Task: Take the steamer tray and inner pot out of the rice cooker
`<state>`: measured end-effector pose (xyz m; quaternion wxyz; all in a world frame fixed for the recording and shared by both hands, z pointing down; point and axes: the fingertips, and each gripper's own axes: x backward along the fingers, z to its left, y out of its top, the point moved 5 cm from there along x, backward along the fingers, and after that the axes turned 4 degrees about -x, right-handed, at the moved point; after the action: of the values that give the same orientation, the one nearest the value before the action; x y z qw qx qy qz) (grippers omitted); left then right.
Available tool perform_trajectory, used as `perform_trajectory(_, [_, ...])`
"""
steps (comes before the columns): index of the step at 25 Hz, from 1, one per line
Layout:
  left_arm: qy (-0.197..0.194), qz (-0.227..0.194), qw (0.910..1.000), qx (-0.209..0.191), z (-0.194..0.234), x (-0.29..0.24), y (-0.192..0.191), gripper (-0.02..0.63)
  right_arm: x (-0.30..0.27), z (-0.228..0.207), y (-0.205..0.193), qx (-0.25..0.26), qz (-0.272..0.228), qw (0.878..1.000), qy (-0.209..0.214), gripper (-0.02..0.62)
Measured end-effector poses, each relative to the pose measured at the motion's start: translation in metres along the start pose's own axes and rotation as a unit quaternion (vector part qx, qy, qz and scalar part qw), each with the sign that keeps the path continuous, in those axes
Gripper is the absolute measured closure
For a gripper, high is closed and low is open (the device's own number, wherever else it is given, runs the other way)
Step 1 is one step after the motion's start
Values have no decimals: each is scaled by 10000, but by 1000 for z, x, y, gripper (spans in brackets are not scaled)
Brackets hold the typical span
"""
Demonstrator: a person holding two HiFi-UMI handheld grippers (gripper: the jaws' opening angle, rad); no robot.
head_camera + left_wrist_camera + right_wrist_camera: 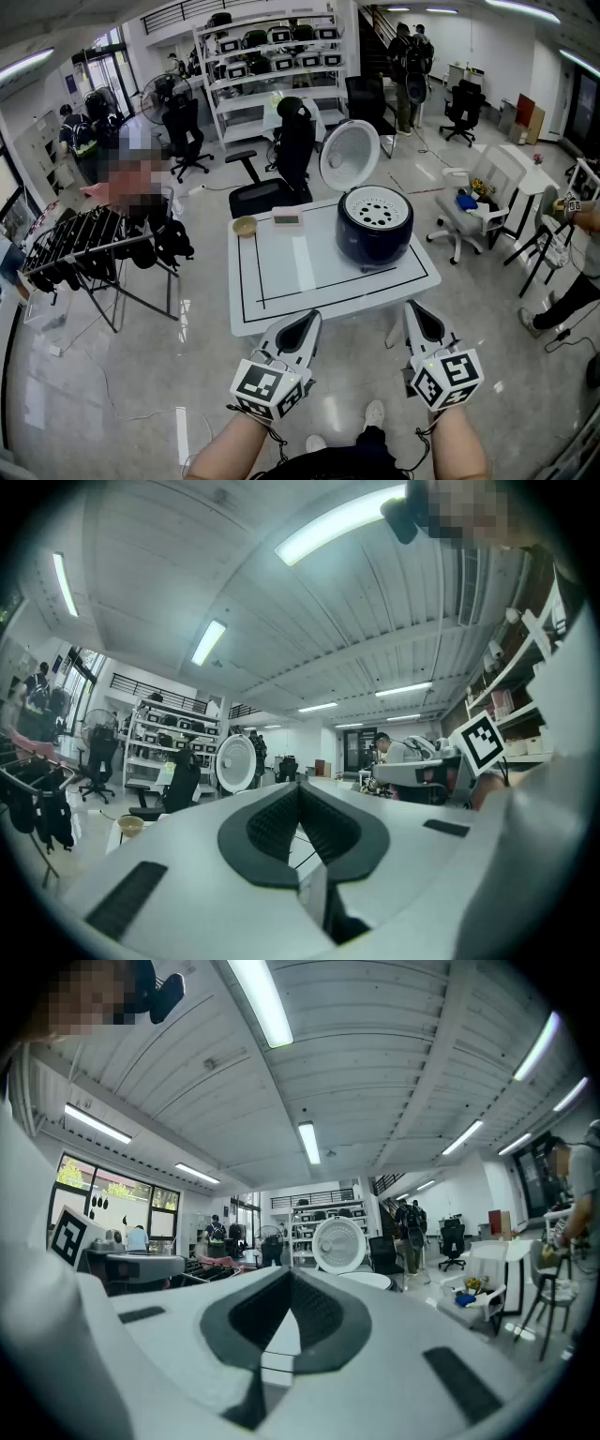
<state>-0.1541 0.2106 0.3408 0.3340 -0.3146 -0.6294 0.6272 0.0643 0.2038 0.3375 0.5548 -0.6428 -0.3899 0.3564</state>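
The table (pixel 281 281) stands straight ahead of me. The rice cooker (pixel 373 239) sits on its right half, with the steamer tray (pixel 375 208) in its top and the lid (pixel 349 155) standing up behind it. A small bowl (pixel 245 225) lies at the far left corner, and a flat little device (pixel 286 220) lies just right of it. My left gripper (pixel 312 319) and right gripper (pixel 413 311) are side by side at the near edge. An office chair (pixel 281 173) stands behind the table, with shelves (pixel 272 66) farther back. A drying rack (pixel 80 239) is off to the left and a second chair (pixel 473 211) to the right.
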Motion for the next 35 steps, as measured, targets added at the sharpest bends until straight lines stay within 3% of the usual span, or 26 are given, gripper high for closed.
perform_trajectory(15, [-47, 95, 9999, 99, -2, -17, -6, 603, -2, -18, 1, -154, -63, 9999, -16, 595])
perform_trajectory(23, [-22, 81, 10000, 10, -6, -48, -8, 576, -17, -40, -3, -242, 1, 9992, 310, 586])
perform_trajectory(24, [-26, 69, 10000, 31, -8, -54, -8, 559, -20, -44, -1, -227, -5, 9989, 404, 564])
perform_trajectory(25, [-32, 48, 10000, 46, -9, -62, -8, 496, -23, -49, 1, -206, -20, 9987, 473, 493])
perform_trajectory(26, [-27, 30, 10000, 48, -10, -69, -7, 350, -27, -55, 3, -182, -46, 9986, 487, 414])
perform_trajectory(27, [-2, 21, 10000, 35, -11, -77, -5, 248, -30, -62, 6, -154, -79, 9989, 446, 342])
perform_trajectory(35, [272, 0, 9995, -133, -11, -135, 1, 238, -64, -126, 26, -116, -201, 9991, 347, 319])
